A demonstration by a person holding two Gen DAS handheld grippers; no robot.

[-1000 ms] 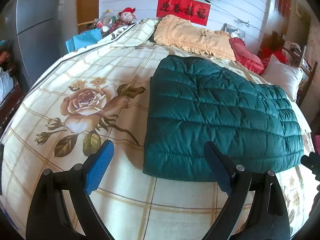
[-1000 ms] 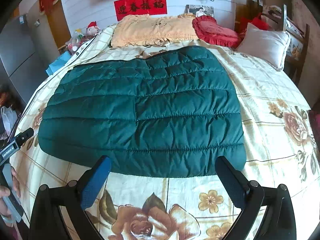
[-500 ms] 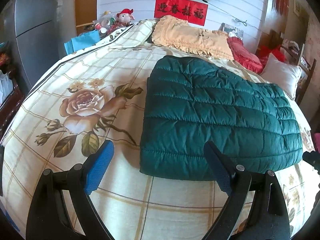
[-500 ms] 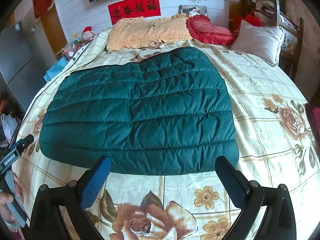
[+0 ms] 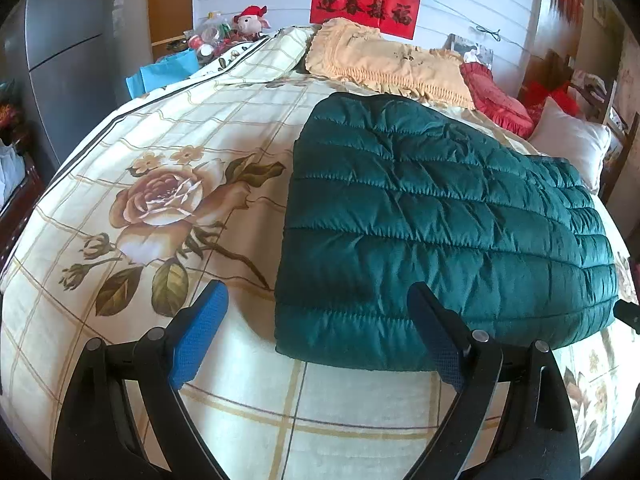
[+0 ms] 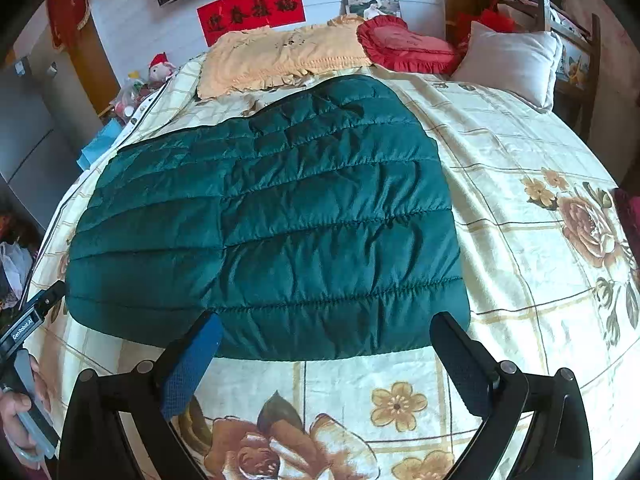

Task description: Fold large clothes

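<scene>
My right gripper (image 6: pixel 324 344) nearer quilted green down jacket (image 6: pixel 272 220) than second ago; left gripper (image 5: pixel 316 320) barely shifted. Both wide open, holding nothing. Jacket flat on floral bedsheet (image 6: pixel 520 208), mid-bed. Sleeves, collar hidden, folded under. Long axis left-right; tapered end toward far peach pillow (image 6: pixel 280 56).

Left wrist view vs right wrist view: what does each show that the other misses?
Left wrist only: the left tool, open and empty, and the near-left corner of the green jacket.

Right wrist only: the right tool, open and empty, a hand gripping the other tool's handle at the left edge, and the jacket's near-right corner.

Both: the jacket lying flat on the floral bedspread, the yellow pillow, the red cushion, the red banner.
</scene>
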